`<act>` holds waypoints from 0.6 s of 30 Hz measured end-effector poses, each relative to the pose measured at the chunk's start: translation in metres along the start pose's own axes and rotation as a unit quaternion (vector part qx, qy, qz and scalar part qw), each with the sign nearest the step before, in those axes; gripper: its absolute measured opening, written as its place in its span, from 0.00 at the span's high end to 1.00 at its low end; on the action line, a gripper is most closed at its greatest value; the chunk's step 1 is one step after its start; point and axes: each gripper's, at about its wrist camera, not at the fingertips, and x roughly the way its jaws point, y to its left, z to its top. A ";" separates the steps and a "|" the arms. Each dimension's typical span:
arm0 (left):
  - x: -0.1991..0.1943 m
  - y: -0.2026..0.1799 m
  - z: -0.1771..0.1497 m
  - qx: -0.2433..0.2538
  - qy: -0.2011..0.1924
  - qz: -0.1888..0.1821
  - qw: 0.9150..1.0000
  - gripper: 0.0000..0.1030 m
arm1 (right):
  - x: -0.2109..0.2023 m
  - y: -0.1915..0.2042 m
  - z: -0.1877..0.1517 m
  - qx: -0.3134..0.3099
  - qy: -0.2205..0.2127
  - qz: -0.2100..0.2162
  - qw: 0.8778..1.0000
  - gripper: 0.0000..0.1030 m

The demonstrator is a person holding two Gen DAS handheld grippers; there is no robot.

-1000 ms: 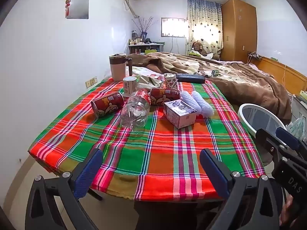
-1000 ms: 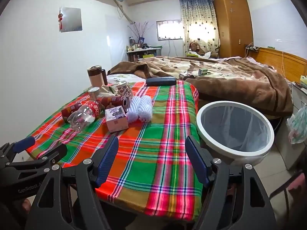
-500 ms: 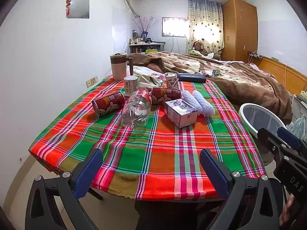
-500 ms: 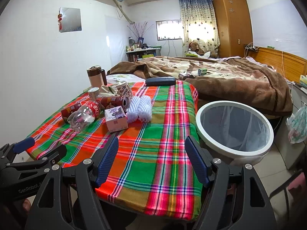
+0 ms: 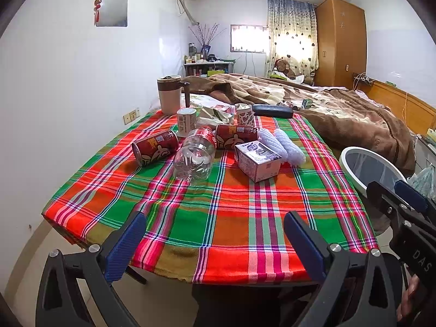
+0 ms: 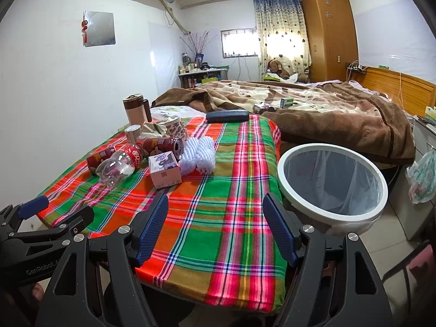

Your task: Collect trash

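Note:
Trash lies in a cluster on the plaid tablecloth (image 5: 218, 218): two red cans (image 5: 154, 147) (image 5: 236, 135), a clear plastic bottle (image 5: 194, 157), a small carton (image 5: 257, 160), white foam netting (image 5: 283, 147), a paper cup (image 5: 244, 114) and crumpled paper (image 5: 214, 115). The carton (image 6: 164, 169) and bottle (image 6: 118, 164) also show in the right wrist view. A white-rimmed bin (image 6: 332, 181) with a liner stands right of the table. My left gripper (image 5: 215, 241) and right gripper (image 6: 215, 226) are both open and empty at the near table edge.
A brown-lidded mug (image 5: 170, 95) and a dark glasses case (image 5: 272, 111) stand at the table's far end. A bed with a brown blanket (image 6: 327, 114) lies beyond. A white wall runs along the left. A plastic bag (image 6: 421, 179) hangs at the right.
Both grippers have edged slightly forward towards the table; nothing on the table has moved and both stay open.

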 end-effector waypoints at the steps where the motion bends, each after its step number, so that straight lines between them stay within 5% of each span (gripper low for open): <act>1: 0.000 0.000 0.000 0.000 0.000 0.000 1.000 0.01 | 0.000 0.000 0.000 0.000 0.000 0.000 1.000 0.29; 18: -0.002 0.002 -0.001 -0.001 0.000 0.001 1.000 0.01 | 0.000 0.000 0.000 0.000 -0.002 0.000 1.000 0.29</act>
